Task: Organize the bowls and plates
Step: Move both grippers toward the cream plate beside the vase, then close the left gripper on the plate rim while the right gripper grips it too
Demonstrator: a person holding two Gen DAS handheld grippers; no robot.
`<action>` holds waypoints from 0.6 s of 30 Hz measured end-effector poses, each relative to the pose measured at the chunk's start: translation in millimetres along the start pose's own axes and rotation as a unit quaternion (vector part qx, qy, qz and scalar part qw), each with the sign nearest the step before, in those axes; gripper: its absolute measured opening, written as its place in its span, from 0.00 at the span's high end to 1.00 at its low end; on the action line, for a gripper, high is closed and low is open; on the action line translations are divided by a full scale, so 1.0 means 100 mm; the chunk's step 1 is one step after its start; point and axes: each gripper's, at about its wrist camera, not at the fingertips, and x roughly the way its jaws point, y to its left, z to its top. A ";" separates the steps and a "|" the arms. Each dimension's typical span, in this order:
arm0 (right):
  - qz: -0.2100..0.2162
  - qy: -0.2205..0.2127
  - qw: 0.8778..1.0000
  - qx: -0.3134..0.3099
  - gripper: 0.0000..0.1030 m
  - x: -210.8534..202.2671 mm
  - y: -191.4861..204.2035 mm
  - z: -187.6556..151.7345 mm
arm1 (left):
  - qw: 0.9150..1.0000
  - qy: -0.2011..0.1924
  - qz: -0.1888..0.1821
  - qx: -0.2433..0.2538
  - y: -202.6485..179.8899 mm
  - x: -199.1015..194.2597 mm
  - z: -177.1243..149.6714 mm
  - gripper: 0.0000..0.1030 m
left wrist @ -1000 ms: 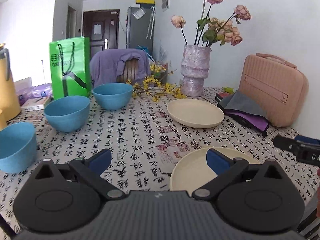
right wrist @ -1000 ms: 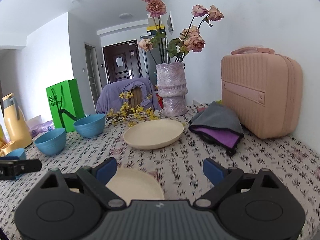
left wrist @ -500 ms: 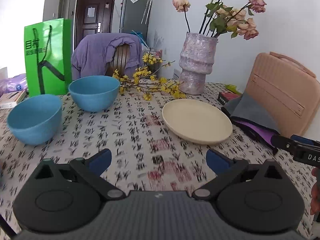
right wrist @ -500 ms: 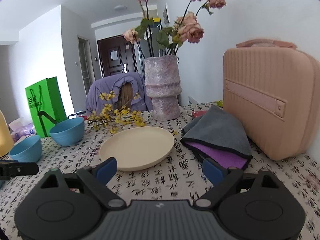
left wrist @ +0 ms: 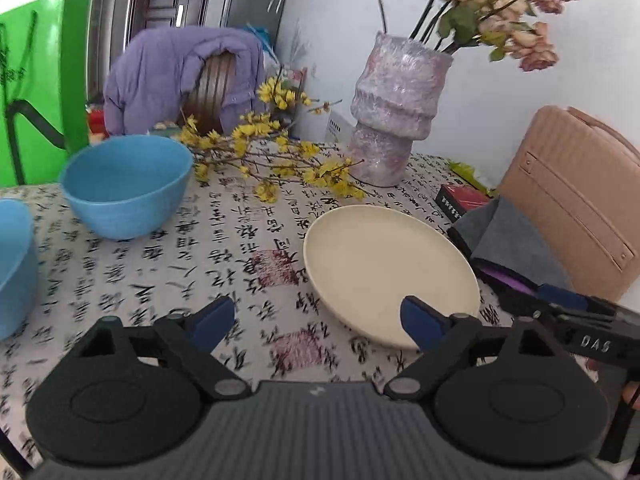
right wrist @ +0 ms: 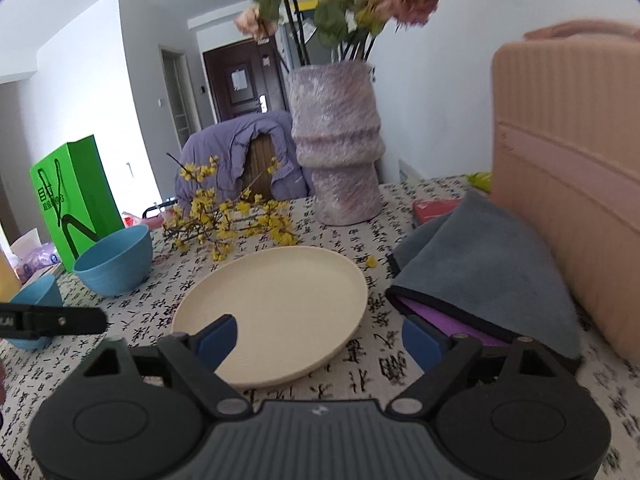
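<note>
Both tongs, the left (left wrist: 318,322) and right (right wrist: 320,338), have swept up to the plate (right wrist: 276,312) before the vase (right wrist: 336,140), spread but closing on nothing, so a pickup looks imminent.

We have carried both grippers forward across the tablecloth (left wrist: 224,264). The near plate has dropped out of both views, and the far plate (left wrist: 384,272) now lies just ahead of us. In the left wrist view the left gripper (left wrist: 318,318) has its jaws closing with only cloth between them, and one bowl (left wrist: 126,184) has drawn close. The right gripper (right wrist: 320,340) is closing too, the plate's (right wrist: 276,308) near rim between its fingers
</note>
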 end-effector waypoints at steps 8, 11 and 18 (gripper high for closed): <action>0.007 0.009 1.000 0.014 0.52 0.63 -0.16 0.13 | 1.000 0.013 -0.011 -0.026 0.14 0.65 0.23 0.47; 0.004 0.019 1.000 0.013 0.62 0.79 -0.21 0.15 | 0.999 0.020 -0.019 -0.038 0.18 0.84 0.24 0.53; 0.005 0.007 1.000 -0.005 0.63 0.84 -0.20 0.09 | 0.998 0.040 -0.034 -0.028 0.17 1.09 0.10 0.75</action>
